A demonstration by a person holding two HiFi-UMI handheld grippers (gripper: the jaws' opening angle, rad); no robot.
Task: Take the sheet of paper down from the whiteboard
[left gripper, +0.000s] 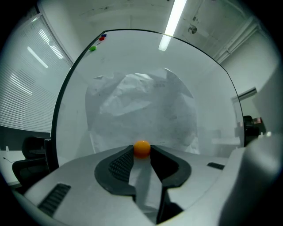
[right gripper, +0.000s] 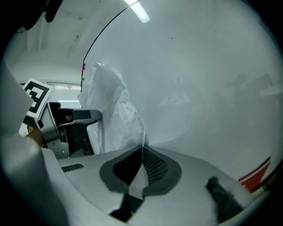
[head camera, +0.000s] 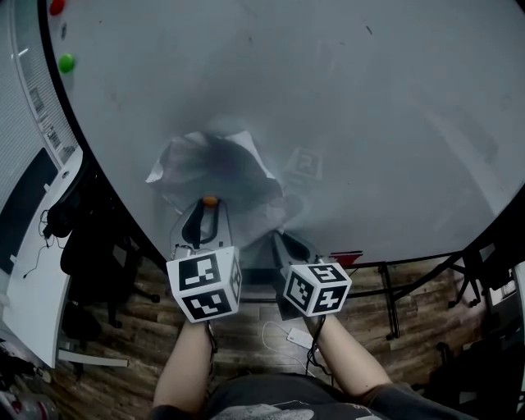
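A crumpled white sheet of paper (head camera: pixel 215 171) (left gripper: pixel 142 108) (right gripper: pixel 110 110) lies against the whiteboard (head camera: pixel 353 123), bulging away from it. A small orange ball magnet (head camera: pixel 211 200) (left gripper: pixel 141 148) sits at the sheet's lower edge. My left gripper (head camera: pixel 210 207) (left gripper: pixel 141 153) is shut on this magnet. To the right, my right gripper (head camera: pixel 280 238) (right gripper: pixel 142 149) is shut on the sheet's lower right edge, and a strip of paper runs down between its jaws. I cannot tell whether the magnet still touches the board.
A green magnet (head camera: pixel 66 61) (left gripper: pixel 92 48) and a red magnet (head camera: pixel 56 6) (left gripper: pixel 102 38) stick to the board's upper left. The board's black stand (head camera: pixel 390 305) rests on a wooden floor. A white desk (head camera: pixel 33 271) and a black chair (head camera: pixel 90 254) are at the left.
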